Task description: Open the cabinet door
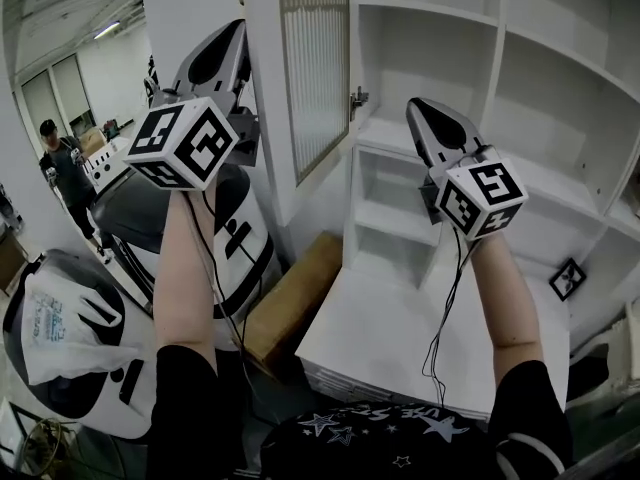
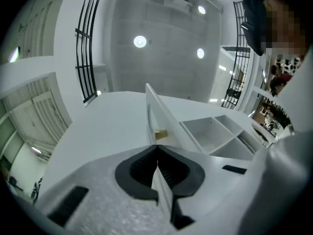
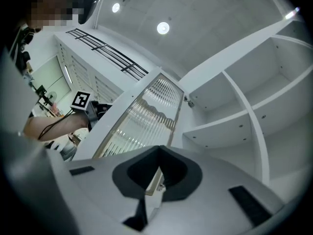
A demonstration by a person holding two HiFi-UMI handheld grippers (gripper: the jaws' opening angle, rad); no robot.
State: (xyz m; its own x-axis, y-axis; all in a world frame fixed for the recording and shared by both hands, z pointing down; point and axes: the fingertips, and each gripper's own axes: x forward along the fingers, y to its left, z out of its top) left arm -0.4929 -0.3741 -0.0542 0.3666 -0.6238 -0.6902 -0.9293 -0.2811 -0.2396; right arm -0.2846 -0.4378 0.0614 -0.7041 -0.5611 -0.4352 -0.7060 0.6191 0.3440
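The white-framed cabinet door with ribbed glass (image 1: 315, 68) hangs swung open at 12 o'clock, off the white open-shelf cabinet (image 1: 560, 78). The left gripper (image 1: 236, 32) sits just beside the door frame at its 9 o'clock, clenched on nothing and angled upward on a raised forearm. The right gripper (image 1: 418, 113) is at the door's 4 o'clock, also clamped empty, tilted up toward the shelves.

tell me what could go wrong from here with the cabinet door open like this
1. The open door has a ribbed glass panel, and the shut left gripper sits close beside its free edge; a jerk there could knock the glass.
2. I can't tell whether those jaws pinch the edge; if not, the door may swing back.
3. The right gripper has a cable dangling over the white counter, which could snag.
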